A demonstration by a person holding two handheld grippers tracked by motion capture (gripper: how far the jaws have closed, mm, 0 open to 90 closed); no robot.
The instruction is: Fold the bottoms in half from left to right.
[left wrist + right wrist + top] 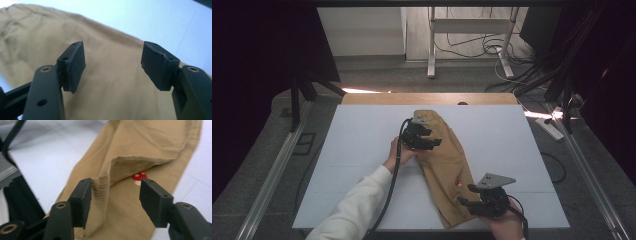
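A tan garment (447, 165) lies lengthwise on the white table top (357, 150), folded narrow, with a small red mushroom patch (458, 183) near its lower end. My left gripper (434, 137) hovers over the garment's upper part, jaws open. In the left gripper view the pads (75, 65) stand wide apart above the tan cloth (112, 95), with nothing between them. My right gripper (466, 195) is at the garment's lower right edge, open. In the right gripper view a raised fold of cloth (102, 185) sits beside the left pad (83, 200), close to the mushroom patch (139, 177).
A wooden strip (427, 98) runs along the table's far edge. Beyond it stand white desk legs (431, 45) and loose cables (492, 47) on the floor. A power strip (549, 127) lies off the table's right side. Metal rails flank the table.
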